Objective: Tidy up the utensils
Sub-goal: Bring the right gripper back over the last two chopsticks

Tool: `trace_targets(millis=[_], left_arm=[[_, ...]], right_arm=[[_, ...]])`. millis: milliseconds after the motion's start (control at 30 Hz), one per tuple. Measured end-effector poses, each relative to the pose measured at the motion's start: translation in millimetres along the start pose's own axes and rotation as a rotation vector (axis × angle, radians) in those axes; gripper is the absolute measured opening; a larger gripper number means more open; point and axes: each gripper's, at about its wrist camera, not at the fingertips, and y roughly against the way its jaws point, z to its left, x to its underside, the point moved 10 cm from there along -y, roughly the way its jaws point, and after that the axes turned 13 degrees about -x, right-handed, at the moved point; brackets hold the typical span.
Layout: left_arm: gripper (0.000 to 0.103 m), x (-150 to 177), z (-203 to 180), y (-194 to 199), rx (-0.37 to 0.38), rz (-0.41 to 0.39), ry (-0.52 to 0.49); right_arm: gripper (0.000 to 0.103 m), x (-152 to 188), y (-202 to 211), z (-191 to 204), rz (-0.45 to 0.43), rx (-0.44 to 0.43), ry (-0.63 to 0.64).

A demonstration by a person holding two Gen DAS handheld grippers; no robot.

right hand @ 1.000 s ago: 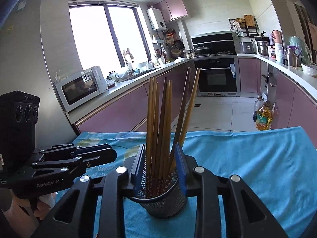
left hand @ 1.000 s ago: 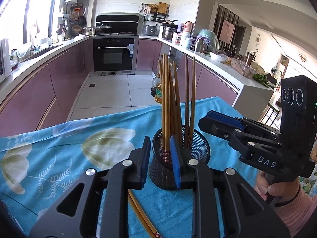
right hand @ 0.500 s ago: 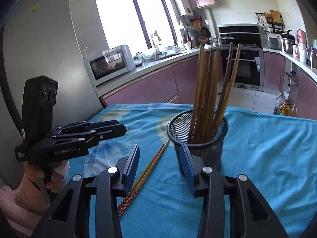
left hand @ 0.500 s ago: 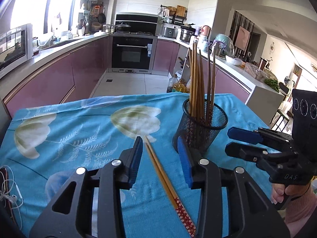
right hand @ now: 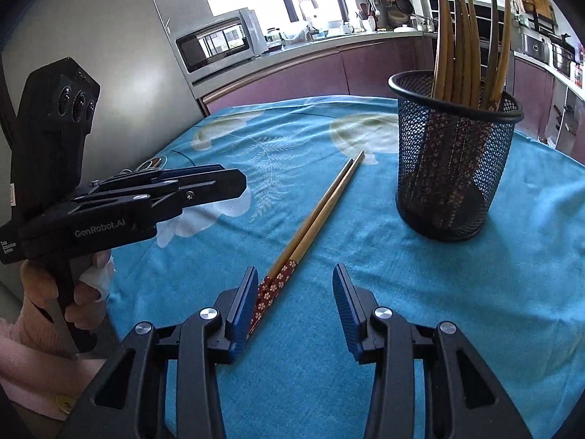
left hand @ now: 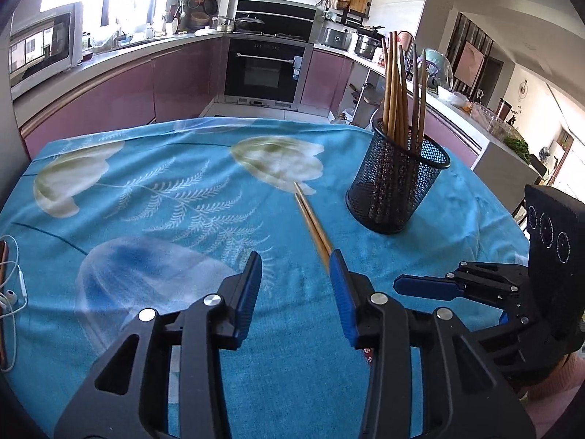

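Observation:
A black mesh cup (left hand: 396, 186) stands on the blue cloth at the right and holds several wooden chopsticks (left hand: 396, 87); it also shows in the right wrist view (right hand: 455, 161). A loose pair of chopsticks (left hand: 312, 219) with red patterned ends lies flat on the cloth left of the cup, also seen in the right wrist view (right hand: 314, 226). My left gripper (left hand: 296, 287) is open and empty, above the pair's near part. My right gripper (right hand: 294, 301) is open and empty, its left finger beside the pair's red ends.
The table carries a blue floral cloth (left hand: 153, 197). White earphones and a cable (left hand: 12, 292) lie at its left edge. Kitchen counters, an oven (left hand: 268, 69) and a microwave (right hand: 219, 44) stand behind the table.
Both grippers have drawn back from the mesh cup and opened wider. The loose pair of chopsticks has come into fuller view and now lies in front of both grippers.

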Motion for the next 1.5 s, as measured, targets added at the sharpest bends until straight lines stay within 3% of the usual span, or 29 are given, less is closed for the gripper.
trace_targets(millis=[700,1033,1167,1500], left_arm=[[0.039,21.4,-4.5,-2.2,0.016,0.034,0.005],[0.041,30.0,-19.6,-4.7,0.040,0.052,-0.043],[0.041,36.4,-29.2,-5.9,0.053,0.063,-0.077],[0.042,49.4,-46.2,-13.8,0.055,0.092,-0.141]], right_arm=[[0.040,14.8,-6.0,0.9,0.045,0.093,0.043],[0.038,16.6,-1.0,-5.5,0.040,0.060,-0.010],[0.030,16.5,2.3,-12.1,0.030,0.037,-0.054],[0.030,11.6,-1.3,-16.1,0.036,0.021,-0.071]])
